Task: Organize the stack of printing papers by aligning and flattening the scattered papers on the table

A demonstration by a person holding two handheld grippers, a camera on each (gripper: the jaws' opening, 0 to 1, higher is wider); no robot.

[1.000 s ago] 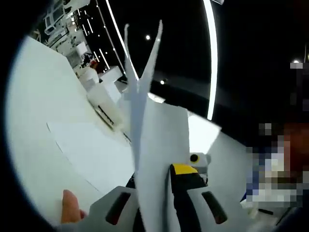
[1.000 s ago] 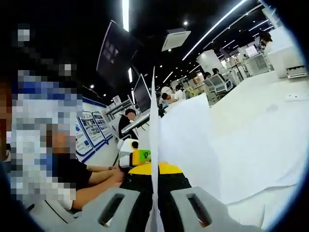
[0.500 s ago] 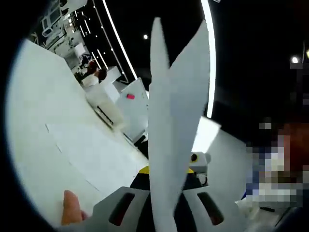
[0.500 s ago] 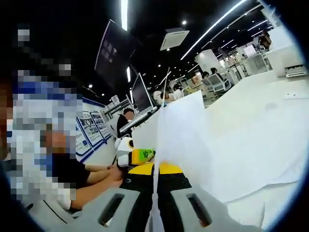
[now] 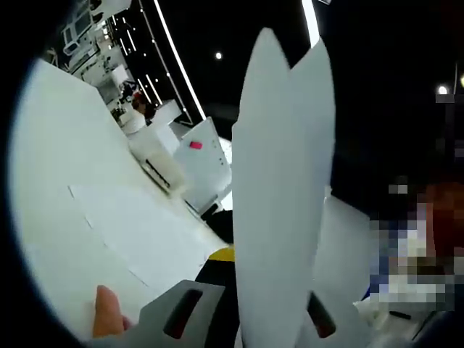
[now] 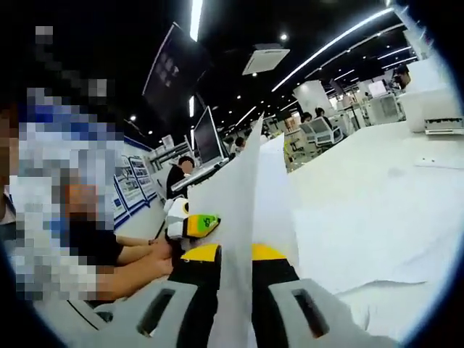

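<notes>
White printing papers (image 5: 279, 203) stand upright between the jaws of my left gripper (image 5: 254, 322), which is shut on their lower edge; the sheets fan broadly and hide the scene behind them. My right gripper (image 6: 235, 313) is shut on the same papers (image 6: 239, 217), seen nearly edge-on and rising from between its jaws. The left gripper (image 6: 190, 226), yellow and white, holds the papers' far side in the right gripper view. One loose sheet (image 5: 138, 232) lies flat on the white table (image 5: 51, 167). More paper (image 6: 362, 239) lies on the table (image 6: 362, 167) to the right.
A white machine (image 5: 161, 165) and a white panel with a pink sticker (image 5: 197, 148) stand at the table's far edge. A fingertip (image 5: 105, 319) shows beside my left jaw. A seated person's arm (image 6: 138, 262) rests at the left. Another white machine (image 6: 435, 109) stands far right.
The held papers have turned from nearly edge-on to broad face in the left gripper view. In the right gripper view the sheets lean more rightward and the left gripper sits slightly lower left.
</notes>
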